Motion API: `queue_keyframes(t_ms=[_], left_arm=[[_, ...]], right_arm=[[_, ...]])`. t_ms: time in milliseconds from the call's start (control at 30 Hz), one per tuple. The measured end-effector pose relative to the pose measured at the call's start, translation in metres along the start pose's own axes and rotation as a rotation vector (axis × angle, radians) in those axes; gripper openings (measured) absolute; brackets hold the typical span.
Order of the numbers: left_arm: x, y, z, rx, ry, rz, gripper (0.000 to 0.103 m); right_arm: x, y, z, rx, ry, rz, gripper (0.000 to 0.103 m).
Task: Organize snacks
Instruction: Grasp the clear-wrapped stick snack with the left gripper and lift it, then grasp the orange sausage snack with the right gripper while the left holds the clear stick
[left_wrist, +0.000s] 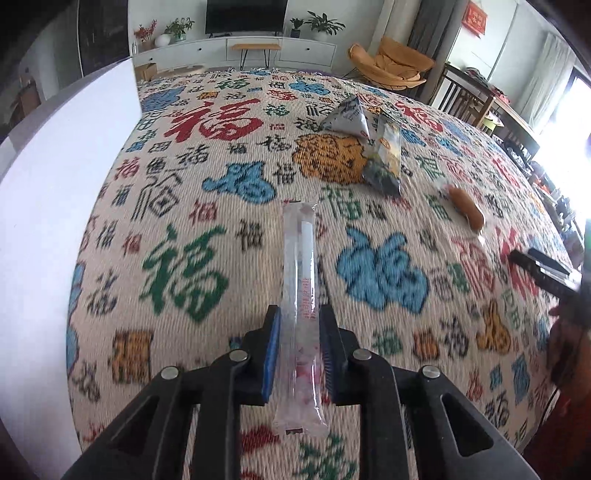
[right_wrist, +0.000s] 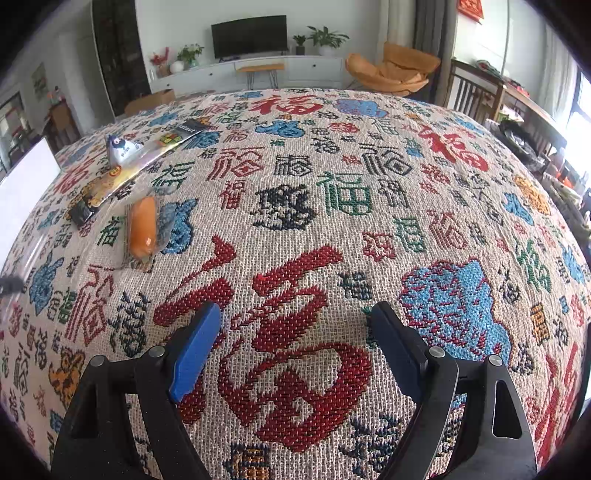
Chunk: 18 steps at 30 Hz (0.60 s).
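Bottom centre of the left wrist view: left gripper (left_wrist: 299, 328) pinching a long clear snack stick packet (left_wrist: 300, 295) near its lower end, gripped low probably to carry it lengthwise. Lower part of the right wrist view: right gripper (right_wrist: 295, 332) spread wide, nothing between the pads, held idle over the patterned cloth (right_wrist: 332, 206). Farther up, right of centre in the left view: wrapped sausage (left_wrist: 466, 212), then flat dark-ended packet (left_wrist: 384, 162) and triangular pouch (left_wrist: 349, 118), touching, seemingly the gathering spot.
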<state>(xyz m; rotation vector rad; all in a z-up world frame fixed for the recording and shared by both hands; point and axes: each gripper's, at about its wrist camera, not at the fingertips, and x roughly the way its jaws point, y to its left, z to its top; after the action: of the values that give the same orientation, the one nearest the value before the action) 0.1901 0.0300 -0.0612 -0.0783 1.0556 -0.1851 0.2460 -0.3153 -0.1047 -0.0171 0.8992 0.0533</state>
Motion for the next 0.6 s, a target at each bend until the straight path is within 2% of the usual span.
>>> queue_keyframes(t_ms=[33, 100, 167, 200, 267, 333, 367, 433, 600], left_arm=[[0.000, 0.001, -0.002, -0.001, -0.001, 0.000, 0.055], [-0.001, 0.003, -0.001, -0.004, -0.027, -0.007, 0.078], [0.000, 0.005, 0.003, -0.021, -0.063, 0.050, 0.079], [0.005, 0.006, 0.005, -0.021, -0.061, 0.055, 0.079], [0.013, 0.000, 0.006, 0.025, -0.079, 0.113, 0.081], [0.015, -0.008, -0.001, 0.079, -0.130, 0.172, 0.093], [0.015, -0.007, -0.001, 0.069, -0.124, 0.195, 0.096], [0.017, 0.003, 0.001, 0.017, -0.105, 0.172, 0.102], [0.017, 0.005, 0.001, 0.011, -0.103, 0.176, 0.103]], right_arm=[[0.000, 0.000, 0.000, 0.000, 0.000, 0.000, 0.086], [0.000, 0.000, 0.000, 0.000, 0.000, 0.000, 0.086], [0.000, 0.000, 0.000, 0.000, 0.000, -0.001, 0.086], [0.000, 0.000, 0.000, 0.000, 0.000, -0.001, 0.086], [0.000, 0.000, 0.000, 0.000, 0.000, 0.000, 0.086], [0.000, 0.000, 0.000, 0.000, 0.000, 0.000, 0.086], [0.000, 0.000, 0.000, 0.001, 0.000, 0.000, 0.086], [0.000, 0.000, 0.000, 0.000, 0.000, 0.000, 0.086], [0.001, 0.001, 0.000, 0.001, 0.000, 0.000, 0.087]])
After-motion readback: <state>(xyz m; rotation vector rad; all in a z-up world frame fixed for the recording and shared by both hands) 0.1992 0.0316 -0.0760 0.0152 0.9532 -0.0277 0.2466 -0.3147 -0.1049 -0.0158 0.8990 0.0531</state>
